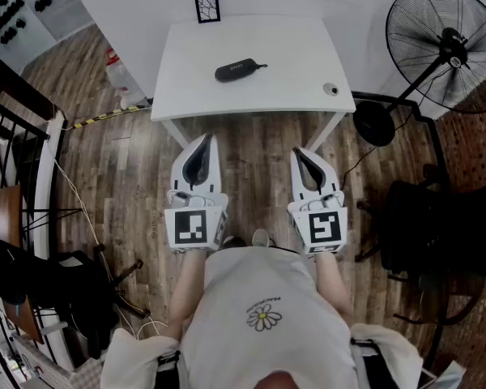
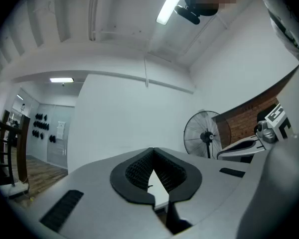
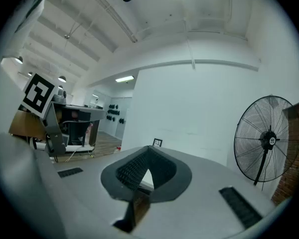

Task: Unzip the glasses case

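on the white table (image 1: 308, 87) the glasses case (image 1: 237, 70) waits untouched (approach pending), well apart from left gripper (image 1: 201, 162) and right gripper (image 1: 311, 167), both clenched empty.

Well ahead of both pairs of jaws, the glasses case (image 1: 236, 70) is too small to show its zip. The small round object (image 1: 330, 89) ahead of the right jaws cannot be identified. In both gripper views the meeting jaws hide the white table (image 2: 155, 185) except a sliver between them.
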The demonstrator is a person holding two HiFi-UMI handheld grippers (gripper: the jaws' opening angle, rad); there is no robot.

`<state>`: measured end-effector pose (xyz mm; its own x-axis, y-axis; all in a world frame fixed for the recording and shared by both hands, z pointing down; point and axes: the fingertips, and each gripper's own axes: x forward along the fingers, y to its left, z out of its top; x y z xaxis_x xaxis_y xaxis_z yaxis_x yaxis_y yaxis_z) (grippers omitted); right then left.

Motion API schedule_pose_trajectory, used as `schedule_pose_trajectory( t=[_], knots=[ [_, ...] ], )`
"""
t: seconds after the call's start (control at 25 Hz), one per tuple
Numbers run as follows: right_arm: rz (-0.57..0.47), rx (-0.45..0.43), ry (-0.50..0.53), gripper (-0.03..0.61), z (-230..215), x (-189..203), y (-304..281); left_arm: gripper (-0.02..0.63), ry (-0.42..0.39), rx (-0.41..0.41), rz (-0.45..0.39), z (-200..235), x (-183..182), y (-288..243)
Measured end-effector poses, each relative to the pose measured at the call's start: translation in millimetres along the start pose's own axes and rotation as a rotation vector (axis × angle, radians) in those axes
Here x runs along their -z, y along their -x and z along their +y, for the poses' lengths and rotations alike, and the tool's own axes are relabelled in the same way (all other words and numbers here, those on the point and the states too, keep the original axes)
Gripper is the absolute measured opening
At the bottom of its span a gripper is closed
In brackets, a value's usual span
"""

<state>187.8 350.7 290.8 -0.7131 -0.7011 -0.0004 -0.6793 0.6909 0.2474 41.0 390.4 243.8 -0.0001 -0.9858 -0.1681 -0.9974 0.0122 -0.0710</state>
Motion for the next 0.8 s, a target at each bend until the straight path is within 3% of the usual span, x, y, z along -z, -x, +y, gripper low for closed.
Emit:
schedule_pose_trajectory(
  t=[0.4, 0.64, 0.8],
  knots=[
    [0.001, -0.011, -0.005, -0.002, -5, 6, 1, 0.014, -0.025, 0.000, 0.017, -1, 7, -2],
    [0.032, -0.055, -0.112, -0.001, -11, 17, -4, 0.014, -0.023, -0.022, 0.019, 1, 8, -8],
    [0.080, -0.053, -0.115, 0.000, -11, 35, -4, 0.014, -0.029, -0.041, 0.042, 11, 14, -5]
  ],
)
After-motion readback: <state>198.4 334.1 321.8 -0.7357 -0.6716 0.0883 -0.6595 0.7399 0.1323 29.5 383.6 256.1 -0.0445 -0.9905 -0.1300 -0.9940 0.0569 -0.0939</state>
